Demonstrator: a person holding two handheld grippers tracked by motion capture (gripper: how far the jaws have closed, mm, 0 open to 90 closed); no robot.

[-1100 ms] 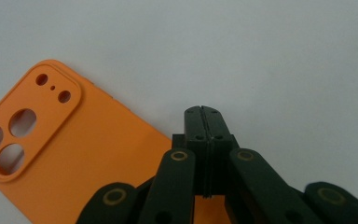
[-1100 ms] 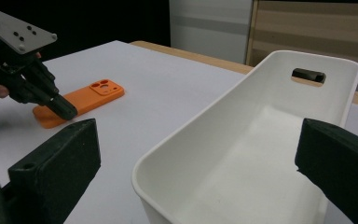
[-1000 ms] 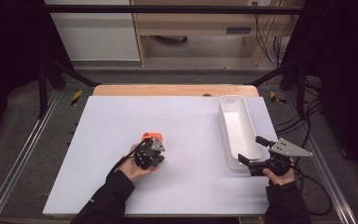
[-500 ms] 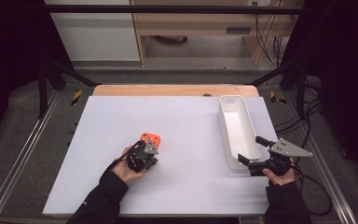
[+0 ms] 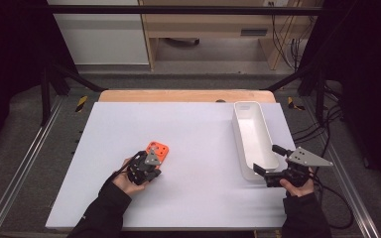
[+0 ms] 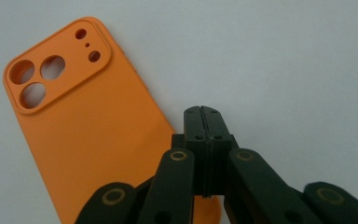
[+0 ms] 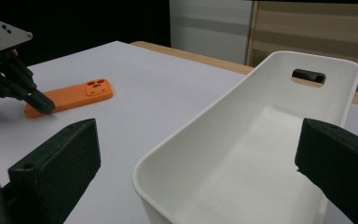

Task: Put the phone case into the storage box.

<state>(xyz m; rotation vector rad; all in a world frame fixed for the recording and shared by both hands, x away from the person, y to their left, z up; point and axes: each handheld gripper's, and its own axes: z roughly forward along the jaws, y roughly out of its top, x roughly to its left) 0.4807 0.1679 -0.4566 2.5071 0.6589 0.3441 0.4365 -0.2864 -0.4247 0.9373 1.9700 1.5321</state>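
White table [image 5: 198, 134] — left gripper [image 6: 204, 116] closed, tip over orange phone case [image 6: 84, 121].

The phone case [image 5: 158, 149] lies on the table [image 5: 198, 129], well left of the bin [image 5: 253, 136].

Left gripper [image 6: 204, 114] jaws pressed together at 6 o'clock; orange phone case [image 6: 81, 126] flat at 9 o'clock, camera cutouts toward 10 o'clock.

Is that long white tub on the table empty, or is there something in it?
Empty. The white tub shows a bare floor and walls, and the orange phone case lies flat outside it on the table.
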